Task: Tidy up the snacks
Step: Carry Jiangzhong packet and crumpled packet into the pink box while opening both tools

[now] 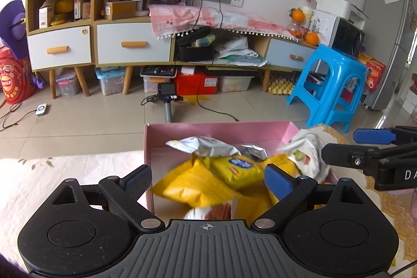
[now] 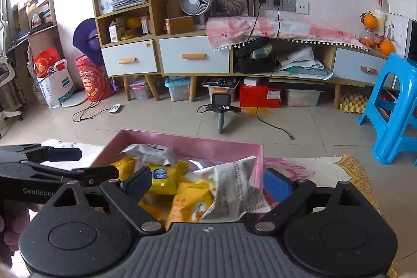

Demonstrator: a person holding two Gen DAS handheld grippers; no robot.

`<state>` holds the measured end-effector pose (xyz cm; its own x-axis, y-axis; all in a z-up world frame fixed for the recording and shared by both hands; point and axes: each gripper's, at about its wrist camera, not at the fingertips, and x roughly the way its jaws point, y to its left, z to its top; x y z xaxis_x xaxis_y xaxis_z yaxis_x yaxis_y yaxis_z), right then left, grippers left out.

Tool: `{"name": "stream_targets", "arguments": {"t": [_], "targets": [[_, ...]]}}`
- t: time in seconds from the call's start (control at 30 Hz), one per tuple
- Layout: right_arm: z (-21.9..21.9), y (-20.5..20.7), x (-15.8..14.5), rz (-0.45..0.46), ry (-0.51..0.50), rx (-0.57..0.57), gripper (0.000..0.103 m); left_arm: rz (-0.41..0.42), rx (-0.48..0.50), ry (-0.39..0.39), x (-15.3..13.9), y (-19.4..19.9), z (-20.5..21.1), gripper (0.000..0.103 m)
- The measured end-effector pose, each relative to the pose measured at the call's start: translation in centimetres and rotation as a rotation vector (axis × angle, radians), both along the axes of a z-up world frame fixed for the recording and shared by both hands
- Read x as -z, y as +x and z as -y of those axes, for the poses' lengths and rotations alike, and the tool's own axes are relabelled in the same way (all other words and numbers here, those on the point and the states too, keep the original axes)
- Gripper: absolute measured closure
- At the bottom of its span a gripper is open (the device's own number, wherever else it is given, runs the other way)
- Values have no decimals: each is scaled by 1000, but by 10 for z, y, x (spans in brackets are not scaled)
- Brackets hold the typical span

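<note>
A pink box [image 1: 182, 133] [image 2: 208, 145] sits on the cloth-covered table, holding several snack packets: yellow ones [image 1: 200, 186] [image 2: 192, 199] and white ones [image 1: 206, 145] [image 2: 148, 151]. My left gripper [image 1: 208, 180] is open, its fingers wide apart over the box's near edge, with the yellow packets below them. My right gripper [image 2: 208, 183] is open over the box's right side. A white packet [image 2: 234, 189] [image 1: 308, 155] lies tilted on the box's right wall between its fingers, not pinched. Each gripper shows in the other's view, the right one [image 1: 359, 145] and the left one [image 2: 75, 163].
The table has a white floral cloth [image 1: 52, 179] and a yellow-patterned cloth [image 2: 359, 179] at the right. Beyond the table are a tiled floor, a small camera on a stick [image 1: 168, 98], a blue plastic stool [image 1: 331, 85] and a low cabinet with drawers [image 1: 133, 43].
</note>
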<state>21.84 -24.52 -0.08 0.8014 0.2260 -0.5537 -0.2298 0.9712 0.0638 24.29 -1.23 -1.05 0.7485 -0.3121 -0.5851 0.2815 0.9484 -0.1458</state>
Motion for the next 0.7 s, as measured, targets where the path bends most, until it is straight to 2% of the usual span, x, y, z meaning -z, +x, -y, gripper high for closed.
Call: {"name": "stream_targets", "arguments": {"t": [0.47,0.7], "targets": [[-5,-60,-21,-3,23,41,15,-23,-3,27,-13,-76,-23,5],[-10,-92,-24,-11,37,37,12,-44,-22,72,-16,-110,-32,3]]}}
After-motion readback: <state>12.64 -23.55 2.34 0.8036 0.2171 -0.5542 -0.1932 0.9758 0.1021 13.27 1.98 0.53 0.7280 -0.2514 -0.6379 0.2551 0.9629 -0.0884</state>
